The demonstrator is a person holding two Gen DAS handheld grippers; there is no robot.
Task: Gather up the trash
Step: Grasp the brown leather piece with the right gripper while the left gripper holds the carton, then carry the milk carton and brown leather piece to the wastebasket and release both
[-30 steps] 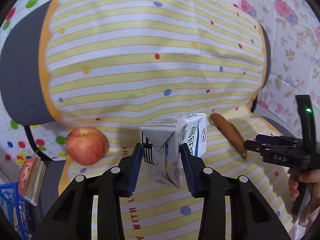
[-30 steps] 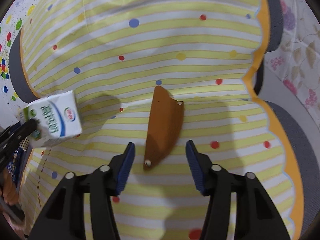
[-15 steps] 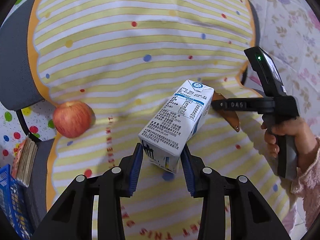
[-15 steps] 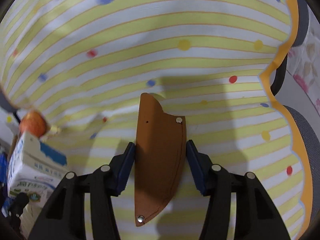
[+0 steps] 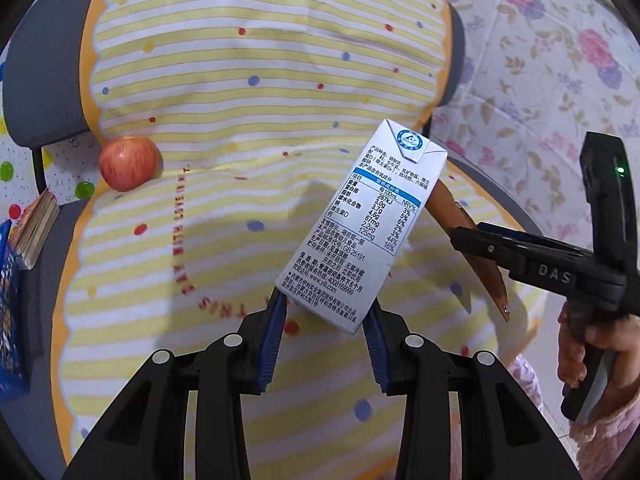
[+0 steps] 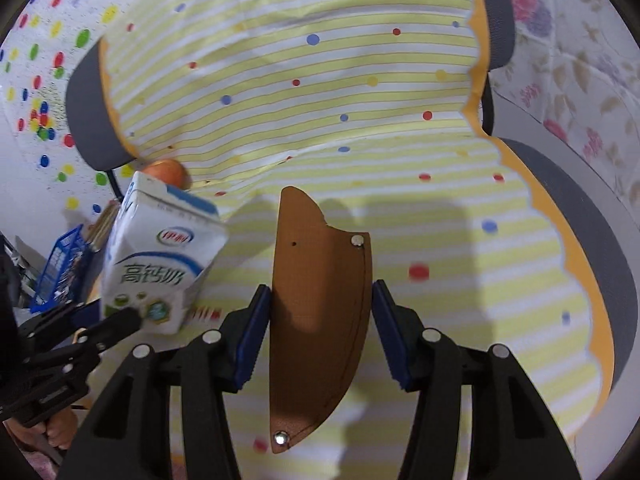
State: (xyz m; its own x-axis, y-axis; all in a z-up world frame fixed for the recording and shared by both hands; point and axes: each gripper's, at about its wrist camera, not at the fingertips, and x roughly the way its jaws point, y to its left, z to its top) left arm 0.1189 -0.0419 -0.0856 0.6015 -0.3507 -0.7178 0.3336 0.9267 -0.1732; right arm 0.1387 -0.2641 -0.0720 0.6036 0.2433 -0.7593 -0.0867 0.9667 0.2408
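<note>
**Carrying two pieces off the chair — keep both grips square**

Going left to right.

Apple (image 5: 129, 163) sits at the left edge of the striped chair cover (image 5: 256, 52), against the backrest fold. Not trash, I'd say; leave it. Blue basket (image 5: 10, 304) and a stack of books or cards (image 5: 37, 229) are off the chair's left side; whether the basket is the bin, I can't tell.

Left gripper (image 5: 325, 322): fingers at a mid-width, clamped on the bottom end of the milk carton (image 5: 362, 220). Carton is lifted clear of the cover and leans up and to the right, so nearly all of it sticks out past the pads. Long lever, short bite. Advice: no quick wrist swings, hold the squeeze steady and don't crush harder, since the box may have dregs in it.

Right gripper (image 6: 321, 326): fingers set mid-width around the brown leather sheath (image 6: 320, 312), pads at both its long edges near mid-length. It looks gripped, though the right pad's contact is hard to confirm. Sheath is flat and thin, held edge-on, so it can buckle or pivot out. Advice: keep it pointing along the fingers and move level.

From the left camera, the sheath tip runs behind the carton's right side, close by. Keep the two hands apart on the way to the bin so the loads don't knock.
</note>
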